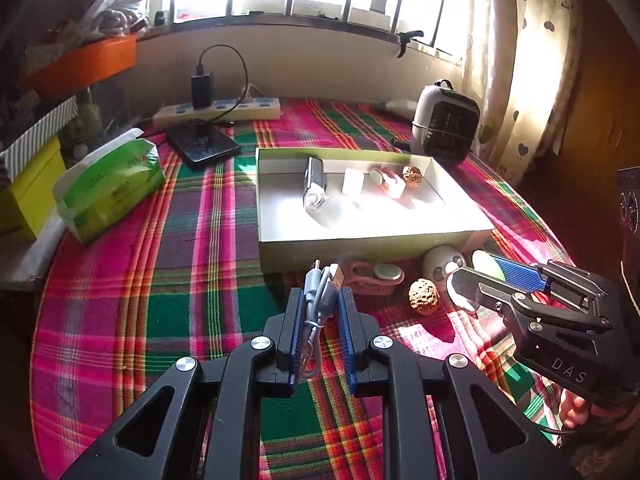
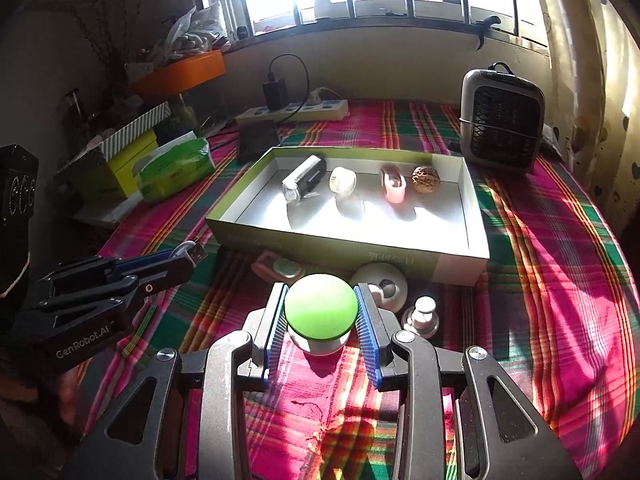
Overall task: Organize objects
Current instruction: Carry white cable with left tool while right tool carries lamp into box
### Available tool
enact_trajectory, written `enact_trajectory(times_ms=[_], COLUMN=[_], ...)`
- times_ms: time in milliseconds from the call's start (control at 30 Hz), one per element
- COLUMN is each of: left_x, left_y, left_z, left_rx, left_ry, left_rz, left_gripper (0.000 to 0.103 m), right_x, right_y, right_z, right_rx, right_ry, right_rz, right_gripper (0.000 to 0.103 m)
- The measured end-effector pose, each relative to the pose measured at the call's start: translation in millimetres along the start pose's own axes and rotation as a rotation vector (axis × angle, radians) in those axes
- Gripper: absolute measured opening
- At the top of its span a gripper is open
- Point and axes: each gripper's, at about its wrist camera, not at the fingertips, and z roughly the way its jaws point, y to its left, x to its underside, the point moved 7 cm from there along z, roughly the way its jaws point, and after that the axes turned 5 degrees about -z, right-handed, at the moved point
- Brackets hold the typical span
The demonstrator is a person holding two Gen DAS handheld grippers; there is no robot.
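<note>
My left gripper (image 1: 320, 300) is shut on a coiled grey USB cable (image 1: 318, 300), held above the plaid cloth in front of the open shallow box (image 1: 360, 242). My right gripper (image 2: 320, 312) is shut on a green-topped round object (image 2: 320, 306), also in front of the box (image 2: 340, 248). Inside the box lie a small black-and-silver device (image 2: 304, 178), a white roll (image 2: 343, 180), a pink item (image 2: 394, 184) and a walnut (image 2: 426, 178). On the cloth by the box lie a second walnut (image 1: 424, 296), a pink case (image 1: 374, 276) and a white panda-faced ball (image 2: 382, 280).
A small space heater (image 2: 500, 128) stands at the back right. A power strip with a charger (image 1: 218, 106), a black flat device (image 1: 204, 144), a green tissue pack (image 1: 108, 188) and a yellow box (image 1: 28, 192) stand at the back left. A small white knob (image 2: 422, 316) lies near my right gripper.
</note>
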Motion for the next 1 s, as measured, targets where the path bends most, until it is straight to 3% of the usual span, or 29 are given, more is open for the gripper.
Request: enact_trajectory(times_ms=[1000], left_x=[-79.2], left_y=[8.8], left_z=[67.3], left_rx=[-0.006], left_ry=[0.025], left_rz=[-0.058], left_gripper=[0.015], right_x=[-61.4], right_y=[-19.4], right_z=[62.6], right_rx=[-0.018], right_ry=[0.045], right_rz=[0.018], right_gripper=[0.035])
